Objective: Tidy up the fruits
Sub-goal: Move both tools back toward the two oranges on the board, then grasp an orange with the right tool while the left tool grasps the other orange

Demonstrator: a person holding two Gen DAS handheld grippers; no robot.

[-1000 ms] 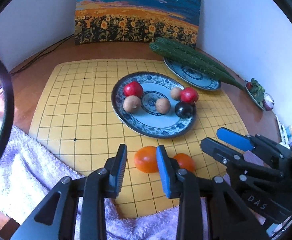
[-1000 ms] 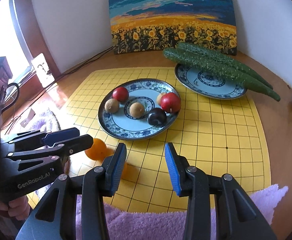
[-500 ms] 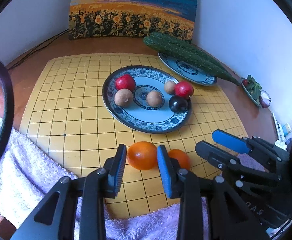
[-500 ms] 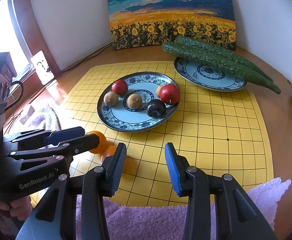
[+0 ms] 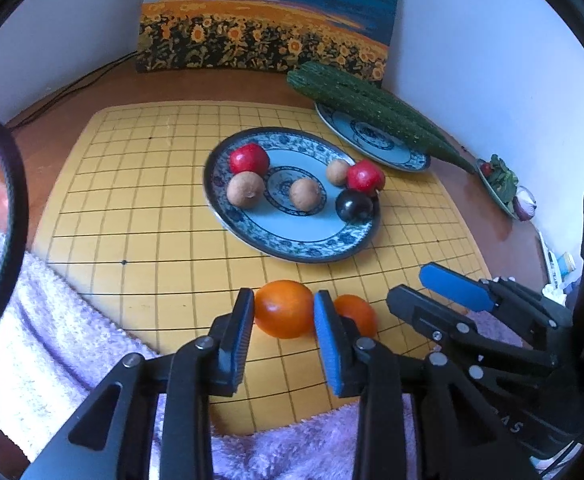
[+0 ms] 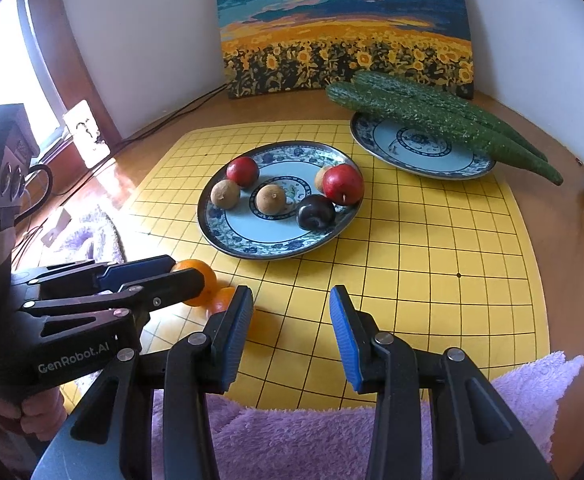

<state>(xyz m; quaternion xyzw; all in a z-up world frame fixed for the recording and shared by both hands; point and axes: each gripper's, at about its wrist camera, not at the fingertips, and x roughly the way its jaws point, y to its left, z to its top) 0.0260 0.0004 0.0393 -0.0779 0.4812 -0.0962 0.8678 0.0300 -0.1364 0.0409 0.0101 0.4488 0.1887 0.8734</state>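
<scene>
Two oranges lie on the yellow grid mat in front of a blue-patterned plate [image 5: 316, 254] that holds two red fruits, three brown fruits and a dark plum. My left gripper [image 5: 282, 320] is open with its jaws on either side of the larger orange [image 5: 284, 308]; contact is not clear. The smaller orange [image 5: 356, 314] lies just right of it. In the right wrist view the left gripper [image 6: 180, 274] reaches the larger orange [image 6: 200, 276] and the smaller orange [image 6: 222, 300] sits beside my right gripper [image 6: 290, 320], which is open and empty above the mat.
A second patterned plate [image 6: 424, 160] at the back right carries long green cucumbers [image 6: 432, 116]. A sunflower painting [image 6: 344, 36] leans on the back wall. Purple towels [image 6: 292, 440] lie along the mat's near edge. A small dish of vegetables [image 5: 500, 184] sits far right.
My left gripper has moved forward so the larger orange now sits between its jaws. The right gripper has stayed nearly still and open.
</scene>
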